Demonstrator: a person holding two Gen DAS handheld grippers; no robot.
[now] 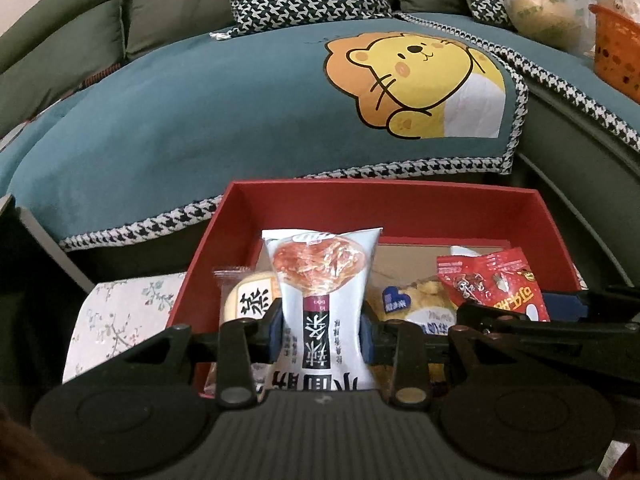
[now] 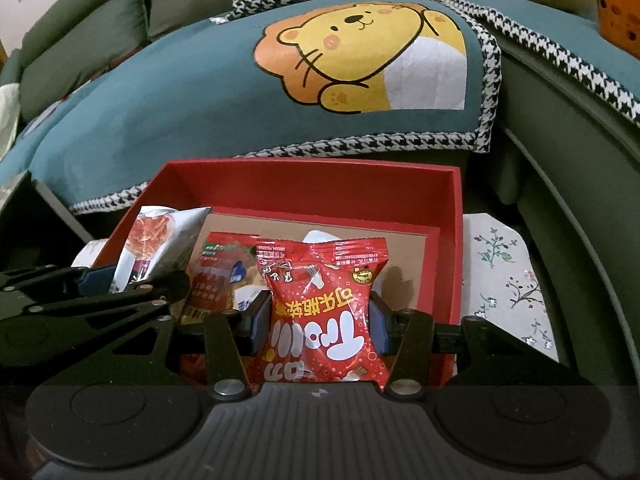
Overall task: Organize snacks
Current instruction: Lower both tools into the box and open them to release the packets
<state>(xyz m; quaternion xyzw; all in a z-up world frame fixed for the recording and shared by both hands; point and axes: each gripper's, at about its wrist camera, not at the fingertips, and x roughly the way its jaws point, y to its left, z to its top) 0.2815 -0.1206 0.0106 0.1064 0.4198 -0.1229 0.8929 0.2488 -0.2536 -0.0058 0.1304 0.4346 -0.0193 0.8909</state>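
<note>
The left tongs (image 1: 323,334) sit at lower centre of the left wrist view, jaws closed on a white snack packet (image 1: 322,304) pinched at its waist. The right tongs (image 2: 318,322) sit at lower centre of the right wrist view, clamped on a red snack packet (image 2: 324,312). Each tool's black linkage shows in the other's view, side by side.

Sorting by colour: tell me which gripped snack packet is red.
The red plastic candy packet in the right gripper; the left gripper clamps a white noodle-picture packet.
</note>
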